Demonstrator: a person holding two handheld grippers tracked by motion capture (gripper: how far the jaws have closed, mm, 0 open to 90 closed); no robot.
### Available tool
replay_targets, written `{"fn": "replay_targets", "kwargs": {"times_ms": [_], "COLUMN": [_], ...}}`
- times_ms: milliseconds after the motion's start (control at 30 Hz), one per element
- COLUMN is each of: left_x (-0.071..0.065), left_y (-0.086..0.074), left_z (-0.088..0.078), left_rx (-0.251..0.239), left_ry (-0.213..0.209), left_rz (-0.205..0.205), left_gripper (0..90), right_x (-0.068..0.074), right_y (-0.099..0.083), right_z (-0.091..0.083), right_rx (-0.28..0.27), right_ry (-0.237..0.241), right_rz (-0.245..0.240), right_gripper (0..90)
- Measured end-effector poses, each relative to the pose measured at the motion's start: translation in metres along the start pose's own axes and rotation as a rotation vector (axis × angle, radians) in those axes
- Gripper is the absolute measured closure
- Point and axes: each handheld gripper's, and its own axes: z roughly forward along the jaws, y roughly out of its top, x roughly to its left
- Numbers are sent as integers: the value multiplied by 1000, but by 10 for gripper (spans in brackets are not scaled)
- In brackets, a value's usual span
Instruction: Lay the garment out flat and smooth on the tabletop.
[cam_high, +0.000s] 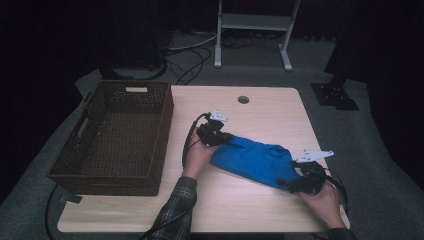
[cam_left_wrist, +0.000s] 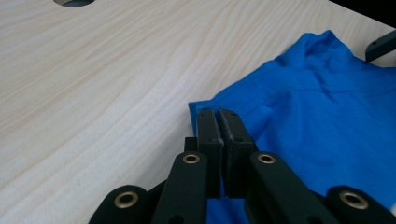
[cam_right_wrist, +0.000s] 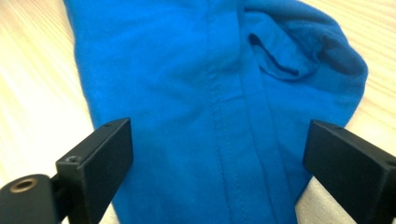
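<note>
The blue garment (cam_high: 255, 161) lies folded on the table (cam_high: 265, 107), outside the wicker basket (cam_high: 117, 135). Left gripper (cam_left_wrist: 218, 122) pinches its corner; right gripper (cam_right_wrist: 217, 154) straddles it, released (transfer still pending).

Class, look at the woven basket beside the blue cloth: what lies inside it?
The brown woven basket shows only its own bare wicker floor and inner walls; nothing lies on the part in view. Its near wall hides the strip of floor just behind it, so that strip cannot be checked.

Bare table (cam_high: 260, 112) lies open beyond the blue cloth (cam_high: 255, 161); the wicker basket (cam_high: 117, 137) walls off the left.
</note>
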Motion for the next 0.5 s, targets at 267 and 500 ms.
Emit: {"fn": "replay_targets", "kwargs": {"times_ms": [267, 500], "left_x": [-18, -32], "left_y": [-12, -26], "left_z": [-21, -39], "left_rx": [-15, -34], "left_ry": [11, 17], "left_rz": [12, 10], "left_gripper": [882, 882], "right_x": [0, 0], "right_y": [2, 2], "right_z": [-6, -9], "right_rx": [-31, -41], "right_ry": [13, 11], "right_rz": [8, 8], "right_gripper": [39, 37]}}
